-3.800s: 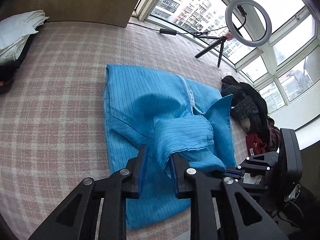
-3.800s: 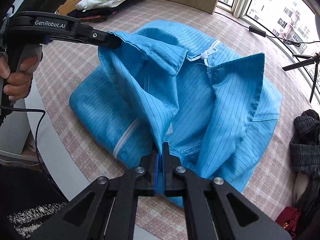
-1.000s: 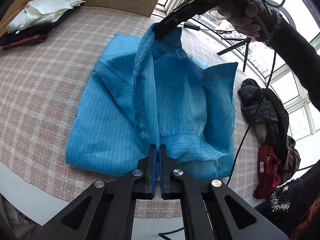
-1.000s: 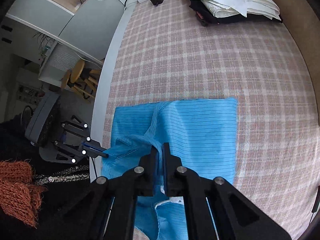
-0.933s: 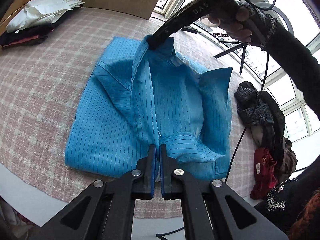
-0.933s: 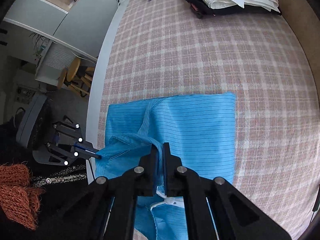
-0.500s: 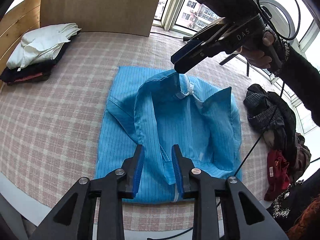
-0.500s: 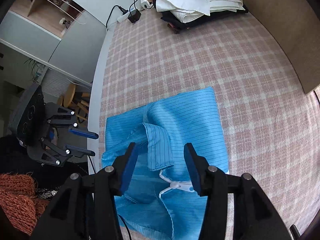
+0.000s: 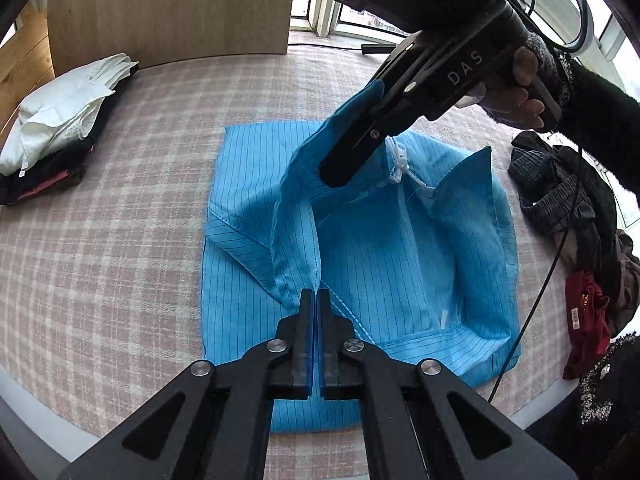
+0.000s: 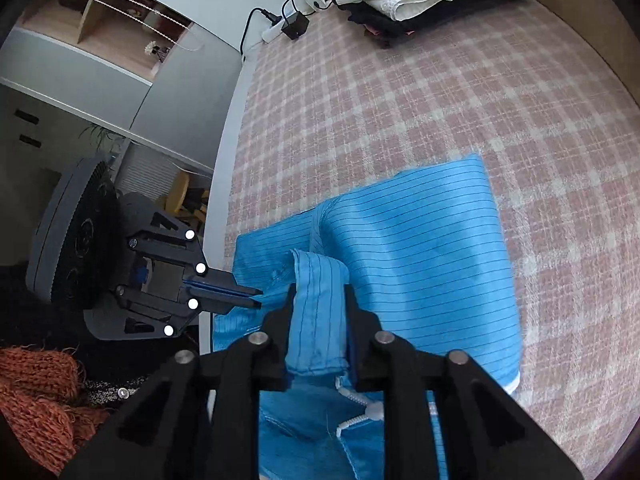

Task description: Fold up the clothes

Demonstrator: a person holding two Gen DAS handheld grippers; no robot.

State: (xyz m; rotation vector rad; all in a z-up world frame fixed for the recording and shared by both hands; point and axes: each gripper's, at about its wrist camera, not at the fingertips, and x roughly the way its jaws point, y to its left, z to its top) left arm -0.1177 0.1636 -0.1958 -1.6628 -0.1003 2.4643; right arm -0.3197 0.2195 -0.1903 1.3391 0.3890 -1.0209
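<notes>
A blue pinstriped jacket (image 9: 400, 248) with a white zipper lies partly folded on the plaid bed. My left gripper (image 9: 313, 296) is shut on a fold edge near the jacket's front hem. My right gripper (image 10: 318, 292) is open, with a strip of the jacket's edge (image 10: 316, 312) lying between its fingers; in the left wrist view the right gripper (image 9: 352, 160) hangs over the collar, with blue cloth draped along it. The left gripper (image 10: 256, 298) shows in the right wrist view at the jacket's near edge.
A stack of white and dark folded clothes (image 9: 60, 128) sits at the far left of the bed. A heap of dark and red garments (image 9: 572, 216) lies at the right. A power strip and cables (image 10: 288, 24) lie beyond the bed edge. A wooden headboard (image 9: 172, 8) stands behind.
Half a second ago both grippers were open above the jacket. Now my left gripper has shut on the fold near the hem, and my right gripper has come down around the collar-side edge, jaws still apart.
</notes>
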